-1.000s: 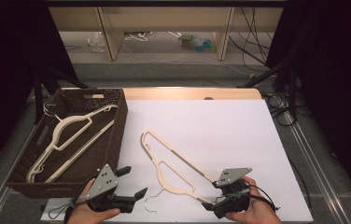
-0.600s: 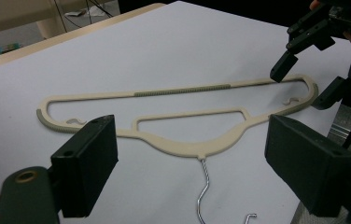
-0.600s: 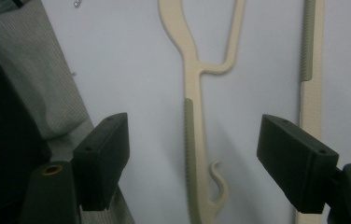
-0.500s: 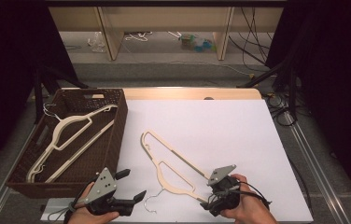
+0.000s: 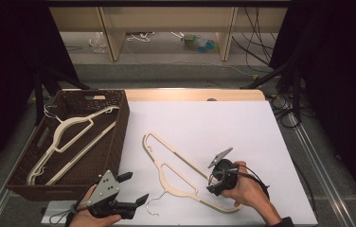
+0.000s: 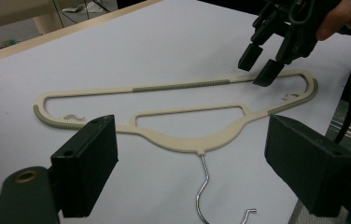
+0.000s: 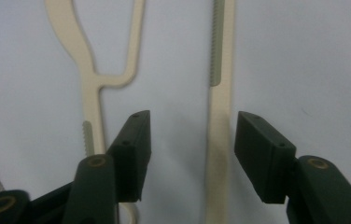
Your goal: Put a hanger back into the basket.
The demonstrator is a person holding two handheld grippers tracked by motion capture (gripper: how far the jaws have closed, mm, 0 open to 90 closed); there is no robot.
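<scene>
Smooth cream plastic hanger (image 5: 176, 172), ribbed grips, wire hook toward 7 o'clock; long axis 10-to-4. Right gripper (image 5: 212, 185) half-narrowed, closing astride its bar, untouched. Left gripper (image 5: 136, 189) wide.

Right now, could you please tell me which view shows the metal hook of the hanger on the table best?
The left gripper view: the metal hook curves down from the cream hanger, large and unobstructed. The high view shows it small. The right gripper view shows the hanger's bars between the open claw.
</scene>
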